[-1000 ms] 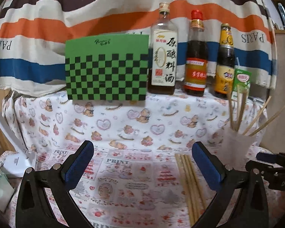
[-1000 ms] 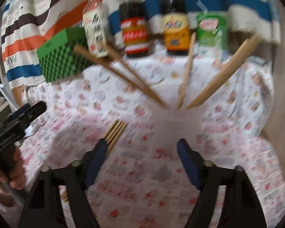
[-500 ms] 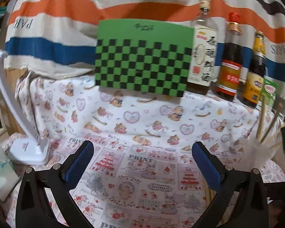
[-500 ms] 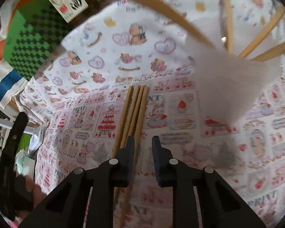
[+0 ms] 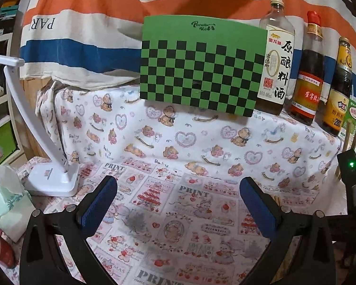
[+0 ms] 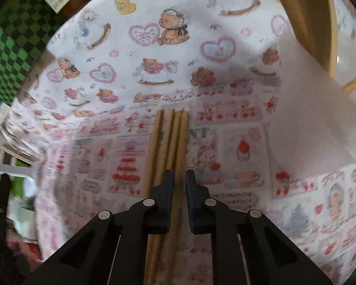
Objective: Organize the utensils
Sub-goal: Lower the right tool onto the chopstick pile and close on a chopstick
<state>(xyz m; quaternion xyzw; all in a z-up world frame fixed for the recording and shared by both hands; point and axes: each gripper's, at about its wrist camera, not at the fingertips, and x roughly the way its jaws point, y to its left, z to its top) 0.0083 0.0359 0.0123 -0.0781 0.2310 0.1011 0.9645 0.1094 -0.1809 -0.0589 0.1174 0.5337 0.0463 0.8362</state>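
Several wooden chopsticks lie side by side on the printed tablecloth. My right gripper is low over them, its jaws narrowed to a small gap with one chopstick running between the pads; contact is unclear. A translucent white cup with chopsticks standing in it is at the right. My left gripper is wide open and empty above the cloth. In the left wrist view the chopstick tips show beside its right finger.
A green checkered board and three sauce bottles stand on the raised back shelf. A white desk lamp and a tissue pack are at the left. The right gripper's black body is at the left view's right edge.
My right gripper closed from wide open to a narrow gap and dropped down onto the lying chopsticks. My left gripper swung left, away from the cup, still open.
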